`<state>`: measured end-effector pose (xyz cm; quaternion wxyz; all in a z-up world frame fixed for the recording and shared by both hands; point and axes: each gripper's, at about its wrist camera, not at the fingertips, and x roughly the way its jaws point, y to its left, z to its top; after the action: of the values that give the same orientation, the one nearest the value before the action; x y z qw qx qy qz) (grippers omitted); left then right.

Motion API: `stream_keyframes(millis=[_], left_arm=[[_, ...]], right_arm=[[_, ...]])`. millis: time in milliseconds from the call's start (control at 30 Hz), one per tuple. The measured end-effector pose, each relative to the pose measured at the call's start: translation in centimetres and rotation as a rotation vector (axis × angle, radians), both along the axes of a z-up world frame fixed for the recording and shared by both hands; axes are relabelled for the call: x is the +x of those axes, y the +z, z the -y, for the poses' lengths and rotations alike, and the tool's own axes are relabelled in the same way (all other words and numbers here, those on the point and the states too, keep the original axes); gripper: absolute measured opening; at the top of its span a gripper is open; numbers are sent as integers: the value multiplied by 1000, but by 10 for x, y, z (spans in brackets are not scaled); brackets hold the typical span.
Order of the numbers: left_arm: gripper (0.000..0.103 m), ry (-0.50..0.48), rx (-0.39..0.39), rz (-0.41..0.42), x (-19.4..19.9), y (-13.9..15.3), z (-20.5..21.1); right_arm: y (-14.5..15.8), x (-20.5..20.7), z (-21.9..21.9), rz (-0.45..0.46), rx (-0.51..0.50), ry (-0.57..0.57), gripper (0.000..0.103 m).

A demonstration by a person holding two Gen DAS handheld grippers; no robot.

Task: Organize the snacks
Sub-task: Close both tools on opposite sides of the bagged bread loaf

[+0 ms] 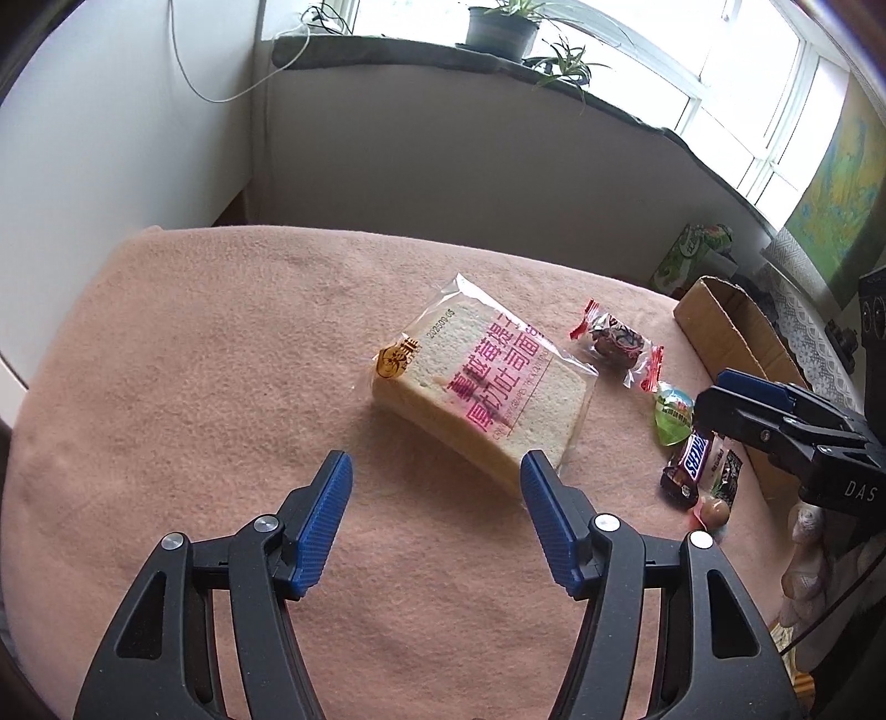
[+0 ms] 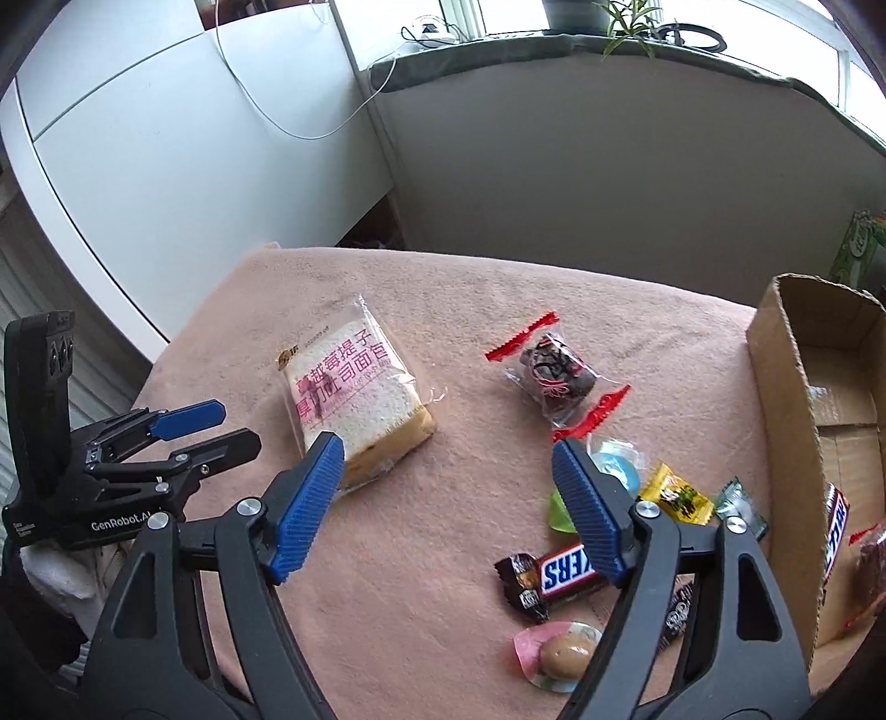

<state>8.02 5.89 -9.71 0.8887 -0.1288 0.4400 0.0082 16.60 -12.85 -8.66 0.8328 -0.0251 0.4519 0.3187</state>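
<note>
A wrapped slice of bread [image 1: 479, 396] [image 2: 357, 396] with pink print lies mid-table on the pink cloth [image 1: 194, 360]. My left gripper [image 1: 437, 471] hovers open just short of its near edge, nothing between the pads. To the right lie a red-ended cake packet [image 1: 617, 343] [image 2: 556, 382], a Snickers bar [image 1: 686, 471] [image 2: 559, 573], a green jelly cup [image 1: 673, 412] and other small sweets. My right gripper [image 2: 448, 451] is open above the cloth between bread and sweets, holding nothing. A cardboard box [image 2: 786, 421] [image 1: 731, 327] at the right holds another Snickers [image 2: 836, 531].
A yellow candy [image 2: 675, 493], a green-white candy [image 2: 739, 507] and a pink-rimmed cup with a brown ball [image 2: 559, 653] lie by the box. A green carton [image 1: 689, 255] stands behind it. A windowsill with potted plants [image 1: 501, 27] runs along the back. A white cabinet [image 2: 166, 166] stands left.
</note>
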Motion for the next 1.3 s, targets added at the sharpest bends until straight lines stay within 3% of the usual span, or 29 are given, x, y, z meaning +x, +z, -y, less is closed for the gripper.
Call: stream_keyframes(millis=[200,600,1033,1300], left_arm=[[70,-9,-40,-28,4,-9,-1],[70,3,-195,-61,19,-24,-5],[70,-2,-206,-74,42,-32,-1],[69,-19,-202,-57,47,-30,1]], right_arm=[[-9,23,-31,-55,6,79,80],[-40,62,-73,-231,25,148,81],[-66,72,-81,-320,58,183,80],[-64,66,-83,-348,70,191,72]])
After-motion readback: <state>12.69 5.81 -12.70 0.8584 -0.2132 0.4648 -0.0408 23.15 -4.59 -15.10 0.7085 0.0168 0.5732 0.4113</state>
